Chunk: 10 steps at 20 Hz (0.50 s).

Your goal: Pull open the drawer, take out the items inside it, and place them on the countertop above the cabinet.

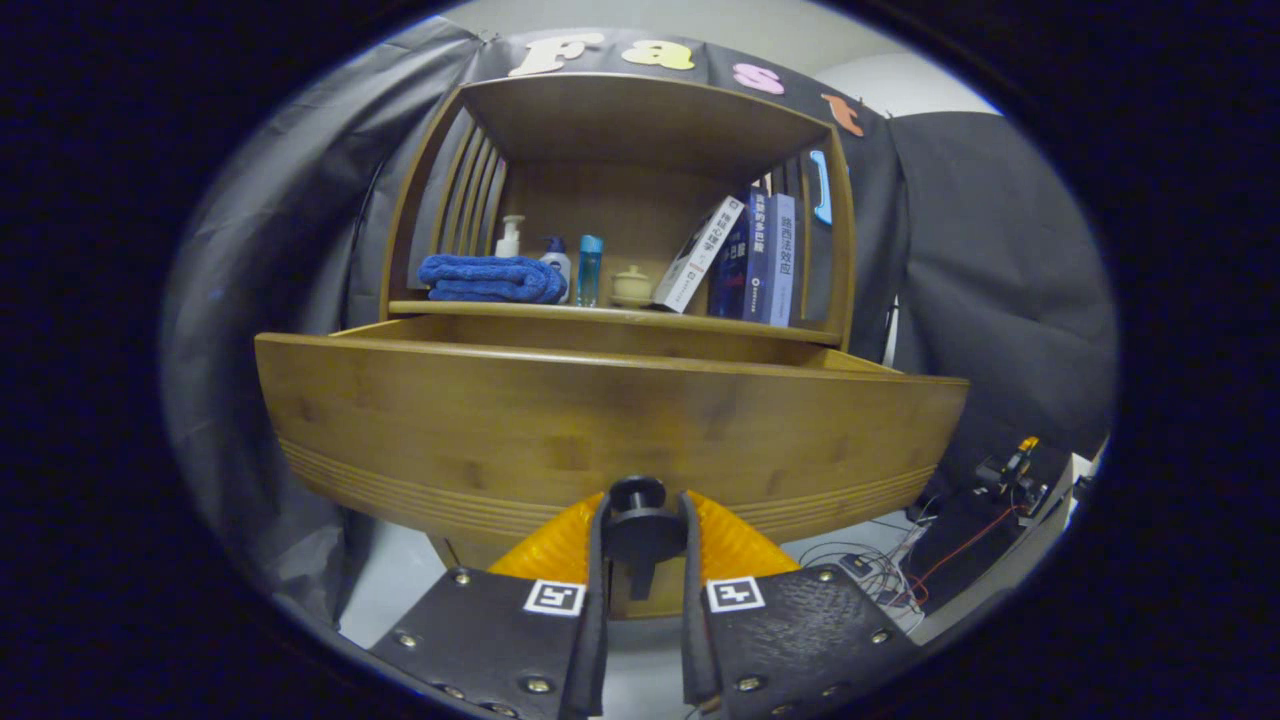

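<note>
The wooden drawer (600, 420) stands pulled out from the cabinet, its broad front panel facing me. A dark round knob (637, 497) sits low on that panel, and my gripper (641, 520) is shut on the knob, one finger pressing each side. From this low angle the drawer's rim hides the inside, so whatever lies in it stays hidden. The countertop (610, 312) above the drawer carries a folded blue towel (490, 278), a pump bottle (510, 237), a blue bottle (590, 270), a small lidded jar (632, 286) and several books (745, 258).
The cabinet's open shelf has slatted side walls and a wooden roof. Black cloth hangs behind and to both sides. Cables and small electronic gear (960, 540) lie on the floor to the right, below the drawer.
</note>
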{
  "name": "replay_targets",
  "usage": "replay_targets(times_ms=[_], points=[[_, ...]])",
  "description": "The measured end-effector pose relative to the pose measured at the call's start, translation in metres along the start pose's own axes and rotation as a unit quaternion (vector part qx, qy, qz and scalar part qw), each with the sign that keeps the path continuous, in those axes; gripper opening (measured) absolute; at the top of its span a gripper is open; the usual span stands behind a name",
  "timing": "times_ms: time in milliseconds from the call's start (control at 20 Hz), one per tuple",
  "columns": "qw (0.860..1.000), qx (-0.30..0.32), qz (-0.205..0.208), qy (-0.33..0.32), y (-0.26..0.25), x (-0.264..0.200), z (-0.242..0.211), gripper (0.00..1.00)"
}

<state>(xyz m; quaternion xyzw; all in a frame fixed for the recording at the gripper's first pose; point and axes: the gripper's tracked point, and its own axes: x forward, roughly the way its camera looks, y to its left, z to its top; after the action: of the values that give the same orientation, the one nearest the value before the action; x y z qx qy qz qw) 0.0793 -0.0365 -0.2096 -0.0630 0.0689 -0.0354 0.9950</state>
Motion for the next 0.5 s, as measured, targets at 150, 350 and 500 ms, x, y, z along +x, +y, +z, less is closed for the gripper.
replay_targets(times_ms=[150,350,500], points=[[1.000,-0.005,0.011,0.004,-0.002,-0.019,-0.006,0.30],[0.999,-0.019,0.024,0.007,-0.003,-0.050,-0.017,0.30],[0.999,-0.005,0.032,0.027,-0.001,-0.070,-0.027,0.30]])
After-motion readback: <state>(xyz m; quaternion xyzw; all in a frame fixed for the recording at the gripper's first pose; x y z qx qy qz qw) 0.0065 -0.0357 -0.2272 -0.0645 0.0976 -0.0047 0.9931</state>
